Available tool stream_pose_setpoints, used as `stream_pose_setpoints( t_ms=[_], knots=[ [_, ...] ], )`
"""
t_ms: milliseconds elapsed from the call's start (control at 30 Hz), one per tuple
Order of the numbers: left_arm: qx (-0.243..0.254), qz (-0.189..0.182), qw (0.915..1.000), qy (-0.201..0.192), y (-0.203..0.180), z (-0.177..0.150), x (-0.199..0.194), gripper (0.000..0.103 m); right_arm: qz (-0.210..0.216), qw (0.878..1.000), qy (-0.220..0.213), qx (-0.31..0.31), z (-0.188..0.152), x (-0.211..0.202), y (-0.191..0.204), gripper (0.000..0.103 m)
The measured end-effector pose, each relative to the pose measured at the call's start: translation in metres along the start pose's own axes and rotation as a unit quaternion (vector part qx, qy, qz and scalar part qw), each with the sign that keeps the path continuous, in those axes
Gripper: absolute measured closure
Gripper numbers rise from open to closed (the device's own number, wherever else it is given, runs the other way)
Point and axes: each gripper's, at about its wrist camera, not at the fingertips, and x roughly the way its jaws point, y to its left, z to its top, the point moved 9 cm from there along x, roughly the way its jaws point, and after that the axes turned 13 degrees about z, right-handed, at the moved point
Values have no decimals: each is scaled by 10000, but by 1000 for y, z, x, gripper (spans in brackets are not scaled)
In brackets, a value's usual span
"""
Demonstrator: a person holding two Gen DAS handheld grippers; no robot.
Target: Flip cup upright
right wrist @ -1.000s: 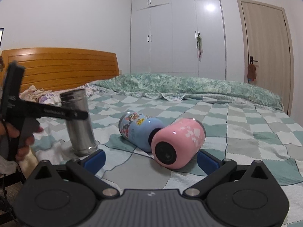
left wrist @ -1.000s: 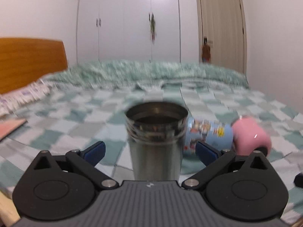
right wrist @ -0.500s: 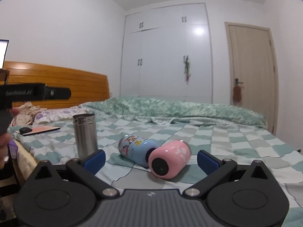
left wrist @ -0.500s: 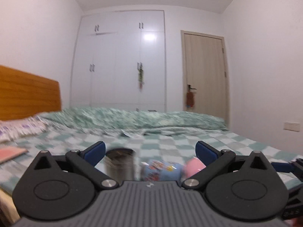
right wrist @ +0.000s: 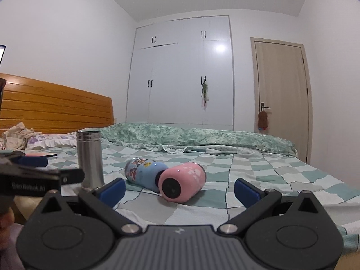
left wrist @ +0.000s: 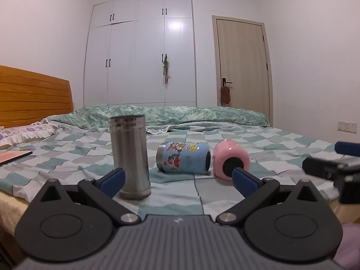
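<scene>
A steel cup (left wrist: pixel 130 155) stands upright on the bed, open end up; it also shows in the right wrist view (right wrist: pixel 90 159). A blue cartoon cup (left wrist: pixel 183 157) (right wrist: pixel 144 174) and a pink cup (left wrist: pixel 231 160) (right wrist: pixel 182 182) lie on their sides to its right, touching each other. My left gripper (left wrist: pixel 177 177) is open and empty, back from the steel cup, near the bed edge. My right gripper (right wrist: pixel 178 189) is open and empty, short of the pink cup. Each gripper shows at the edge of the other's view.
The cups rest on a green checked quilt (left wrist: pixel 258 139) with a rumpled green blanket (left wrist: pixel 180 114) behind. A wooden headboard (left wrist: pixel 33 96) and pillows are at the left, a flat pink item (left wrist: pixel 13 155) is near the left edge. Wardrobe and door stand behind.
My left gripper has pulled back from the steel cup, which stands free on the bed. My right gripper has drawn back and tilted upward. The blue and pink cups have not moved.
</scene>
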Motion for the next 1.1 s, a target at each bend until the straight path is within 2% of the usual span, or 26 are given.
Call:
stream_pose_setpoints(
  t_ms=[433,1100],
  knots=[
    [56,88,9998,-176,0,-5,-4,0,-337,9991,-197,-160,-3,-5,-1,0],
    [-35,53,9998,-192,3,-5,-5,0,-360,9987,-290,-227,-2,-8,-1,0]
  ],
)
